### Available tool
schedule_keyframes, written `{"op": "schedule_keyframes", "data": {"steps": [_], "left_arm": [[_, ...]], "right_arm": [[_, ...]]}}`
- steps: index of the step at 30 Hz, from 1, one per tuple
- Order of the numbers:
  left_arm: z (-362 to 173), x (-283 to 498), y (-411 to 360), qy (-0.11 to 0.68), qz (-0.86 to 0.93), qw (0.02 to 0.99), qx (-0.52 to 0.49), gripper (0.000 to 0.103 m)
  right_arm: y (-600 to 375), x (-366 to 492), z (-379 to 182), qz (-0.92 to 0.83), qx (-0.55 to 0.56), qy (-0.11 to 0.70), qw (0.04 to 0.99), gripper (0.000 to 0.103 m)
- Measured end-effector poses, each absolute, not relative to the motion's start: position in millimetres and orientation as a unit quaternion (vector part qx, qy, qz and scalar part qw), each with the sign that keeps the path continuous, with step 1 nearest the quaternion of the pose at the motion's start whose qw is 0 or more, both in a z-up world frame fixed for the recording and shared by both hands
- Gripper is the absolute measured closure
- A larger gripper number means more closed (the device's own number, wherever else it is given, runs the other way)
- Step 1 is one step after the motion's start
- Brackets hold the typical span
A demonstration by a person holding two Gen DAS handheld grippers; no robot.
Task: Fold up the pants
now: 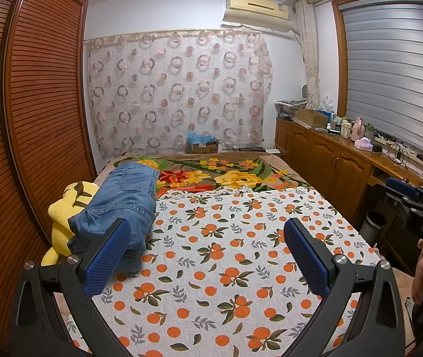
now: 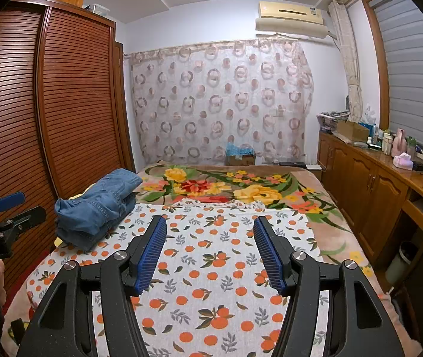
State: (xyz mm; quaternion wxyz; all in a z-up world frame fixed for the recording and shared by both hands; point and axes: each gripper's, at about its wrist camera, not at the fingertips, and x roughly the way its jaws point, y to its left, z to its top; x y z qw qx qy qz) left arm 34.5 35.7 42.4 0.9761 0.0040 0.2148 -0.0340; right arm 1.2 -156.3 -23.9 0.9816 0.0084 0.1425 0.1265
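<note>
Folded blue jeans lie in a stack at the left edge of the bed, partly on a yellow plush toy. They also show in the right wrist view. My left gripper is open and empty, held above the orange-print sheet, just right of the jeans. My right gripper is open and empty above the same sheet, to the right of the jeans. Each gripper shows at the edge of the other's view: the right one, the left one.
A floral blanket covers the far half of the bed. A slatted wooden wardrobe stands close on the left. A wooden cabinet with clutter runs along the right, a bin beside it. A curtain hangs behind.
</note>
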Motion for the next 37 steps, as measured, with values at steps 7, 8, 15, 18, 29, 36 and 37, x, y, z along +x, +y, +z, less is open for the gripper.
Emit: {"op": "schedule_keyframes", "data": {"steps": [7,8,15,18,29,36,37], "left_arm": [[42.0,33.6,35.2,0.214,-0.034,0.976,0.004,0.000],[41.8,34.1,35.8,0.214,-0.034,0.976,0.004,0.000],[41.4,33.6,35.5,0.214,-0.034,0.976,0.004,0.000],[41.1,34.1,36.2,0.214,-0.034,0.976,0.004,0.000],[40.3,32.7,35.2,0.213,-0.035,0.976,0.004,0.000],[39.6,32.9,35.2,0.213,-0.034,0.976,0.004,0.000],[39.4,33.7,35.8,0.213,-0.034,0.976,0.004,0.000]], "right_arm": [[-159.2,2.4,-23.1,0.127,0.009,0.143,0.982,0.040],[-159.1,2.2,-23.5,0.127,0.009,0.143,0.982,0.040],[-160.0,2.4,-23.8,0.127,0.010,0.142,0.982,0.040],[-160.4,2.8,-23.6,0.127,0.010,0.142,0.982,0.040],[-159.8,2.9,-23.7,0.126,0.011,0.141,0.982,0.039],[-159.9,2.7,-24.9,0.126,0.011,0.141,0.982,0.039],[-160.1,2.9,-24.6,0.126,0.011,0.141,0.982,0.039]]}}
